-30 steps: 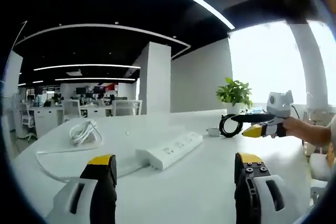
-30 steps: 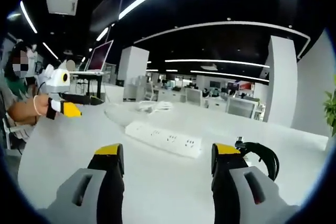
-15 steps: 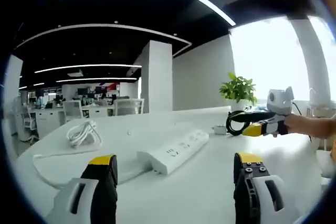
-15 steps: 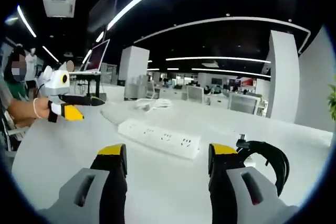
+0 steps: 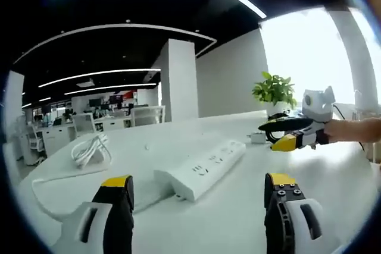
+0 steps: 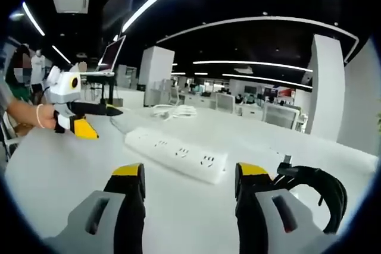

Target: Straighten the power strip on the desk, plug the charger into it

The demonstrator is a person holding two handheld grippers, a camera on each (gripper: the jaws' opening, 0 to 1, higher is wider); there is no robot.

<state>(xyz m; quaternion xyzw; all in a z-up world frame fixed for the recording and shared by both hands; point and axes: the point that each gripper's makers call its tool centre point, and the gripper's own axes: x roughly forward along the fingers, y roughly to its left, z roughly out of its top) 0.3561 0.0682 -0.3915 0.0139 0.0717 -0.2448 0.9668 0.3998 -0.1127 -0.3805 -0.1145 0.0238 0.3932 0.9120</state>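
Both the left gripper and right gripper hover with jaws spread, grasping nothing, above the white power strip on the desk.

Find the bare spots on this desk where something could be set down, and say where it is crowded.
Free: the desk between the power strip and the near edge, up to the left gripper. Also the stretch beyond the strip toward the coiled white cable. Crowded: by the black charger cable at the strip's end.

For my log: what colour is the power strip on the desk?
White. The power strip shows best in the right gripper view.
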